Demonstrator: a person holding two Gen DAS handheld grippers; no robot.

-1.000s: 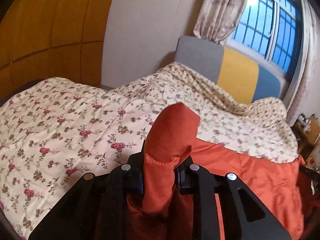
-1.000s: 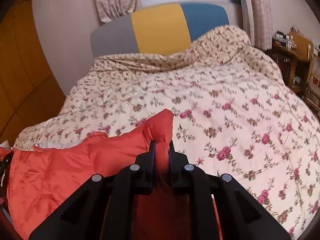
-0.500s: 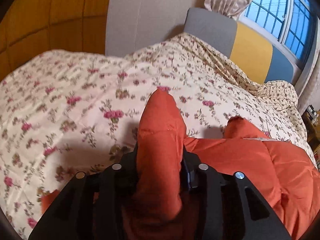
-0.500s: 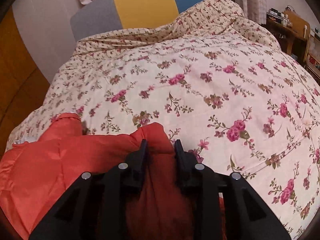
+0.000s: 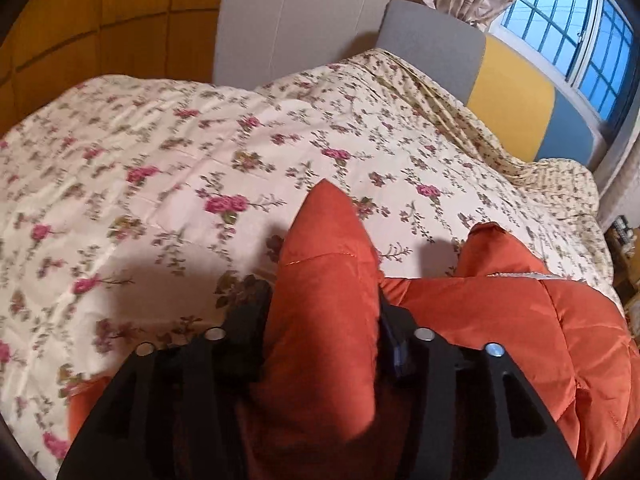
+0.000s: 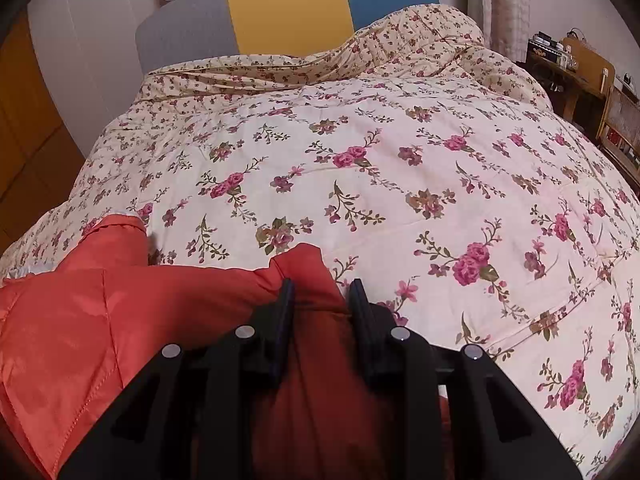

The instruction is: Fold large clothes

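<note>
Jacket [image 5: 500,320], orange and quilted, lies on the bed [image 5: 160,160] near its foot edge, far from the headboard [image 6: 280,8]. Fold looks barely begun: body spread across the flowered quilt [image 6: 400,160], two corners raised, no layer visibly doubled over yet. Left gripper [image 5: 324,316] is clamped on a thick bunch of the fabric, which sticks up past the fingers toward the headboard. Right gripper [image 6: 320,300] has fabric between its jaws, which stand somewhat apart; whether it pinches, cannot tell. Both point forward, low over the bed, side by side.
</note>
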